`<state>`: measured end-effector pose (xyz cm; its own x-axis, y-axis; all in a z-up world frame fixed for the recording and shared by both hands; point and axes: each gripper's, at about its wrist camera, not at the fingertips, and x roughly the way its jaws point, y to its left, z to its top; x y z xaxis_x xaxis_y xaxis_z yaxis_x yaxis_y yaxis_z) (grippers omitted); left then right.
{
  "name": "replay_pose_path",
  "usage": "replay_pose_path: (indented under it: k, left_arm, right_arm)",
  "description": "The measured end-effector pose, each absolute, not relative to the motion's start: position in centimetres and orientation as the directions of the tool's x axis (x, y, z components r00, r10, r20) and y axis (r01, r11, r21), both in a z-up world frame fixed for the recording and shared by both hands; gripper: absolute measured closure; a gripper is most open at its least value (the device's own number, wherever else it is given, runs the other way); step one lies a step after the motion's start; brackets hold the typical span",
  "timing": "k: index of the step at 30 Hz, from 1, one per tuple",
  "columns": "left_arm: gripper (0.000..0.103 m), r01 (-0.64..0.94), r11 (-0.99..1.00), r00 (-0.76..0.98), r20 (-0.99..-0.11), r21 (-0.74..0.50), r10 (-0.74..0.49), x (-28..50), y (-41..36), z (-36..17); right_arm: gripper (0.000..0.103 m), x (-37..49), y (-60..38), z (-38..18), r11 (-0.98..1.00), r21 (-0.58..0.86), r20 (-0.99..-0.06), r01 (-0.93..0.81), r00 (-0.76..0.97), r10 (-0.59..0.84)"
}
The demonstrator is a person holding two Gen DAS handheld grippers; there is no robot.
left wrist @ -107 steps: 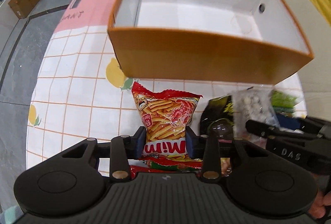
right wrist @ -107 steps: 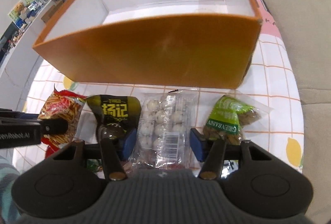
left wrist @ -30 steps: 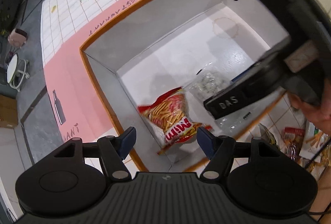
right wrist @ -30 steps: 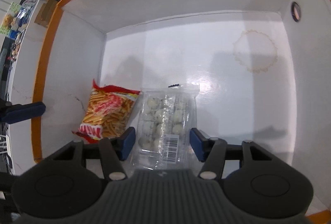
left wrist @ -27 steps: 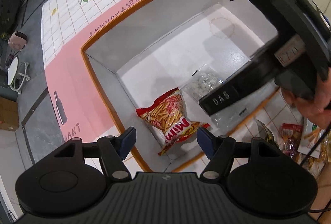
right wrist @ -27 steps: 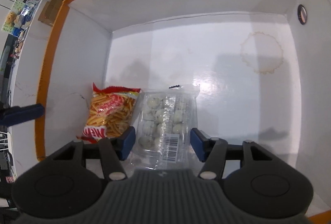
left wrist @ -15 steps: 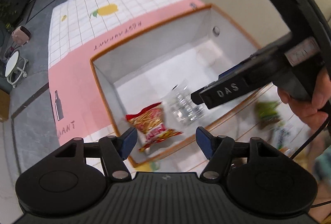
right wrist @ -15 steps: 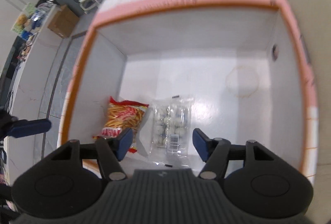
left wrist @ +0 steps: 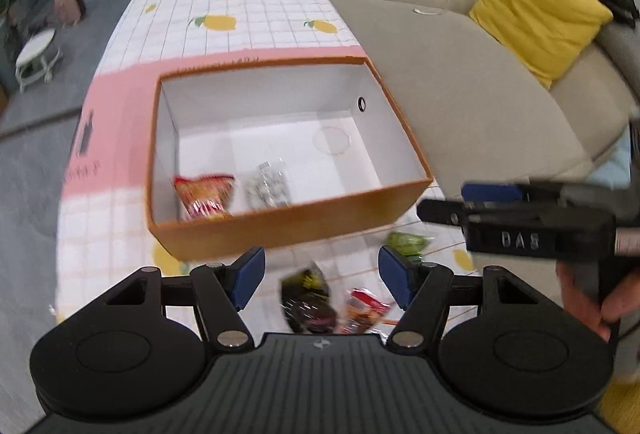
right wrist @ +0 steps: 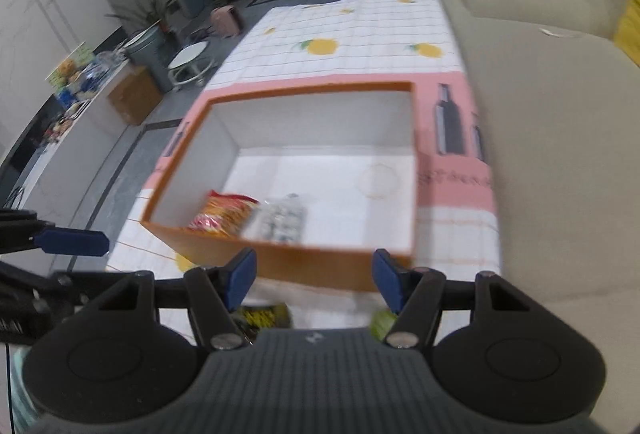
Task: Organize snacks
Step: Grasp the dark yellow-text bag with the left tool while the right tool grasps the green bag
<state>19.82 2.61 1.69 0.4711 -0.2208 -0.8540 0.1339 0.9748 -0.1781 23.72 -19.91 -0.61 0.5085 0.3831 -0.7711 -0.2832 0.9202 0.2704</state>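
now with both jaws apart and empty, left gripper (left wrist: 320,274) nearest the black packet (left wrist: 306,300) lying on the worktop (left wrist: 256,13) just below, right gripper (right wrist: 314,276) above green packet (right wrist: 380,320).

An orange outside and a white inside are shown by the box (left wrist: 280,230). Within the box, a red and yellow snack bag (left wrist: 204,193) and a clear packet (left wrist: 269,183) of pale round pieces are seen. The cloth (left wrist: 248,21) under the box is patterned with a white grid, yellow lemons and a pink band printed with dark bottles. In front of the box, a black bag with yellow print (left wrist: 306,300), a green packet (left wrist: 406,244) and a red packet (left wrist: 366,308) are seen, all blurred. Beside the box, a beige sofa (left wrist: 460,73) carries a yellow cushion (left wrist: 536,13). Blue pads are borne on the black left gripper (left wrist: 320,272) and the black right gripper (right wrist: 314,278).
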Motion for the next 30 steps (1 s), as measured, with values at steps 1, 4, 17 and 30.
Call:
replay_pose_path:
  k: [1, 4, 17, 30]
  left_arm:
    - [0.026, 0.109, 0.976, 0.475, -0.853, -0.187, -0.216, 19.6, 2.5, 1.2]
    - [0.027, 0.034, 0.980, 0.468, -0.863, -0.195, -0.188, 18.9, 2.0, -0.6]
    - [0.027, -0.071, 0.989, 0.301, -0.948, -0.129, -0.102, 20.8, 0.9, -9.8]
    - [0.027, -0.138, 0.981, 0.204, -0.973, -0.136, -0.106, 22.4, 1.0, -13.8]
  right_arm:
    - [0.041, 23.1, -20.3, -1.1, 0.923, 0.276, -0.773, -0.266, 0.509, 0.378]
    - [0.041, 21.9, -21.8, -2.9, 0.933, 0.300, -0.784, -0.202, 0.505, 0.361]
    - [0.041, 23.0, -24.1, -11.0, 0.930, 0.366, -0.844, -0.032, 0.410, 0.346]
    - [0.047, 25.8, -23.3, -15.0, 0.923, 0.385, -0.867, -0.009, 0.339, 0.365]
